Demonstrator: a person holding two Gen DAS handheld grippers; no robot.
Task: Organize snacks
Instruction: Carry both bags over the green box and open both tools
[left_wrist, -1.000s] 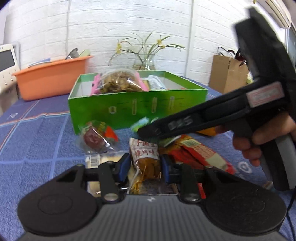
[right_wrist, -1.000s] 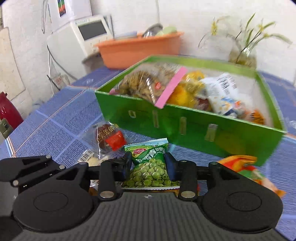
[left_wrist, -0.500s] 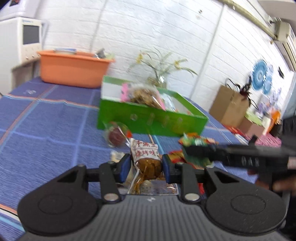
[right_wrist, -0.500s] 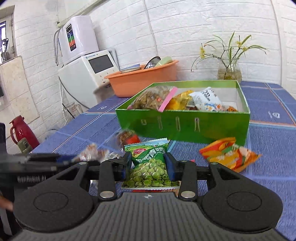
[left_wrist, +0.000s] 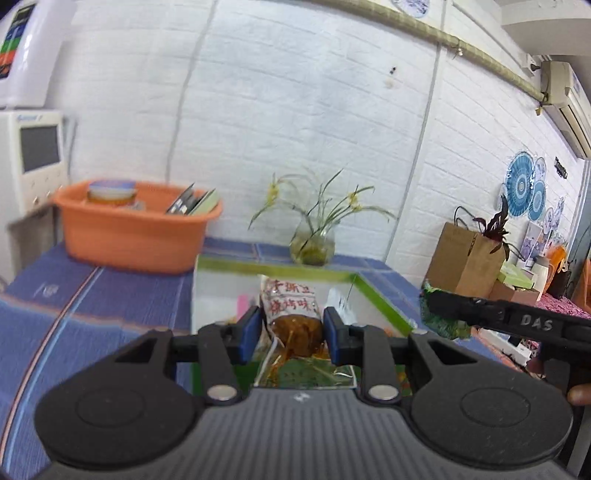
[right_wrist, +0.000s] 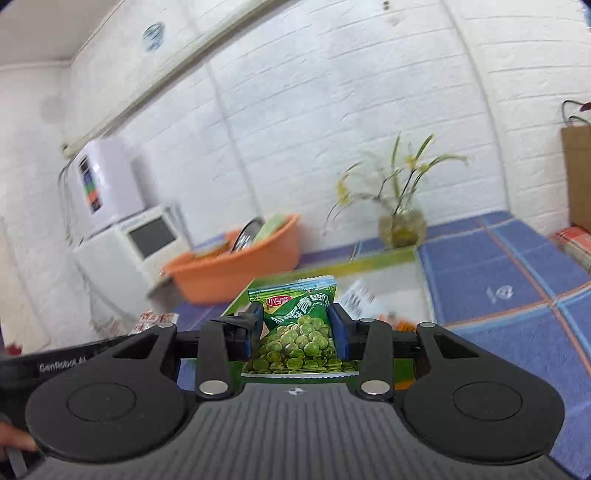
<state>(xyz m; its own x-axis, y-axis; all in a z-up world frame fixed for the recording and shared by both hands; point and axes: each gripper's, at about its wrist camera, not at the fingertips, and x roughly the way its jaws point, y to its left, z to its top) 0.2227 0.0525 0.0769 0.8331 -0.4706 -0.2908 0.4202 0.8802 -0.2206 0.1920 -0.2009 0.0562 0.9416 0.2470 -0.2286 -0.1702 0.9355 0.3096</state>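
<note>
White brick walls (left_wrist: 295, 110) rise behind a blue checked tablecloth (right_wrist: 498, 266) in bright, even light.

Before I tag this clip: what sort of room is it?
Likely a home dining or kitchen corner: white brick wall, cloth-covered table, orange washing basin, flower vase.

Both wrist views toward green box (left_wrist: 384, 295)

Bright, even daylight fills both views, with soft shadows. The fisheye lens bends the white brick wall (left_wrist: 295, 110) at the edges. Motion blur smears the flower vase (right_wrist: 400, 225) and table (right_wrist: 498, 266) in the right wrist view.
</note>
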